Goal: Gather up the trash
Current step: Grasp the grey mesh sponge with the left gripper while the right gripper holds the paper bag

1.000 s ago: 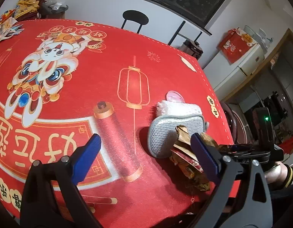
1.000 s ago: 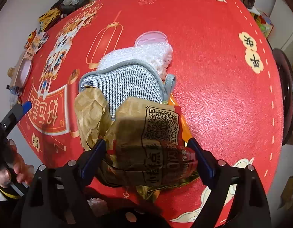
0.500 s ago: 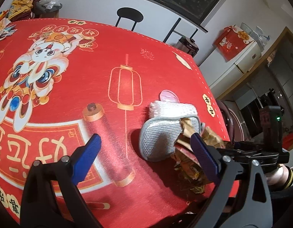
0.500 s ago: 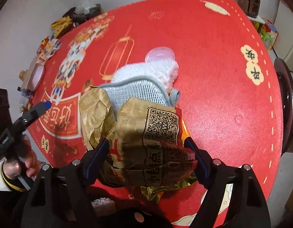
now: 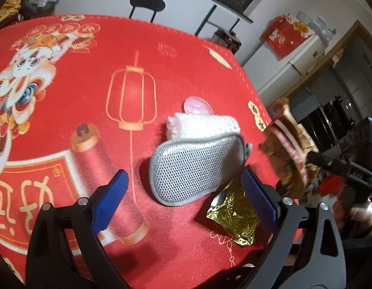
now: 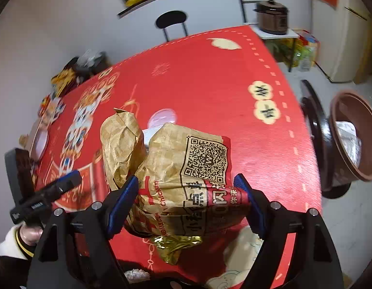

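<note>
Blue pads of my left gripper (image 5: 183,202) stand wide apart with nothing pressed between them; the grey mesh scrubber (image 5: 198,166) lies on the red tablecloth (image 5: 161,77) just past the gap, toward twelve o'clock, with a white cloth (image 5: 202,126) and a pink lid (image 5: 197,106) behind it. Crumpled gold foil (image 5: 236,214) lies on the cloth against my right-hand pad at four o'clock. At three o'clock my right hand's tool carries the brown paper bag (image 5: 289,154) clear of the table. A second ago that bag sat low beside the scrubber and hid the foil; now it is lifted and the foil lies bare. From the right wrist, my right gripper (image 6: 186,202) is clamped on the paper bag (image 6: 186,175), both pads pressing its sides, jaws fairly wide and just drawn in a little. Foil (image 6: 176,245) shows under it at six o'clock. A brown bin (image 6: 354,139) stands off the table edge at three o'clock, where earlier only tablecloth showed.
</note>
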A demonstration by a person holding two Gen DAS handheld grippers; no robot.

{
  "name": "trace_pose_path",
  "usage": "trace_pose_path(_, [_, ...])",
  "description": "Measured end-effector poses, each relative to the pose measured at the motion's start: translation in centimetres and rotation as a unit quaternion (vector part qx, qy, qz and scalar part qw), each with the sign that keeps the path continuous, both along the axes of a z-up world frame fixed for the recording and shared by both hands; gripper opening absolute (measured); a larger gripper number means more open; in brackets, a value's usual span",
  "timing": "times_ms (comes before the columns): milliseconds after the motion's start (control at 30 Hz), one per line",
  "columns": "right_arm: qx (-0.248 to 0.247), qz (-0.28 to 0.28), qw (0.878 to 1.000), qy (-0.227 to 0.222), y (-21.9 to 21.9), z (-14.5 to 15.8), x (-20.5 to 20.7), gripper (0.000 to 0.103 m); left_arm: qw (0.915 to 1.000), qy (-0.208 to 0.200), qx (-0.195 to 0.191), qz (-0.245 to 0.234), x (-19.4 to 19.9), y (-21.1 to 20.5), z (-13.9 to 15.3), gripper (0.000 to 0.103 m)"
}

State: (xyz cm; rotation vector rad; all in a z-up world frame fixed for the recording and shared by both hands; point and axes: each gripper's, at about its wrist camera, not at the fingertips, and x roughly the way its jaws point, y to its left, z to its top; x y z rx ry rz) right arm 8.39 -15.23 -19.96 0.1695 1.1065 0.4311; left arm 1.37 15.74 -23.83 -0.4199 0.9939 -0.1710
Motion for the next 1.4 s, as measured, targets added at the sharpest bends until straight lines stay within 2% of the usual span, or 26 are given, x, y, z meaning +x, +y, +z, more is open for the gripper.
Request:
trace_pose_path(200, [-0.005, -0.018, 1.000, 0.002, -1.5, -0.1, -0.6, 0.080, 0.9987, 0.009, 0.026, -0.043, 2.0, -0.8, -2.2, 0.093])
trace_pose_path(500, [-0.013, -0.028, 0.999, 0.007, -2.5, -0.3, -1.2, 0.080, 0.9970, 0.011, -0.008, -0.076, 5.4, -0.1, -4.3, 0.092])
trace_pose_path(867, [-0.023, -0.032, 0.999, 0.016, -2.6, -0.7, -1.7, 0.080, 0.9902, 0.032, 0.000, -0.136, 6.9, -1.3, -6.7, 0.081])
trace_pose_path(967, [-0.026, -0.033, 0.999, 0.019, -2.6, -0.8, -1.6, 0.080, 0.9881, 0.024, 0.009, -0.152, 6.6, -1.5, -6.9, 0.080])
trace_pose_path(1000, [-0.027, -0.033, 0.999, 0.020, -2.5, -0.9, -1.6, 0.080, 0.9876, 0.024, 0.010, -0.155, 6.4, -1.5, -7.0, 0.078])
trace_pose_path(1067, [-0.027, -0.032, 0.999, 0.021, -2.5, -0.9, -1.6, 0.080, 0.9871, 0.026, 0.002, -0.158, 6.4, -1.5, -7.0, 0.067])
trace_pose_path(1200, [-0.025, -0.030, 0.999, 0.018, -2.4, -1.0, -1.5, 0.080, 0.9875, 0.022, -0.008, -0.156, 5.8, -1.3, -6.9, 0.061])
trace_pose_path(1400, [-0.020, -0.032, 0.999, 0.015, -2.6, -0.9, -1.1, 0.080, 0.9886, 0.002, -0.029, -0.148, 4.4, -0.1, -5.3, 0.041])
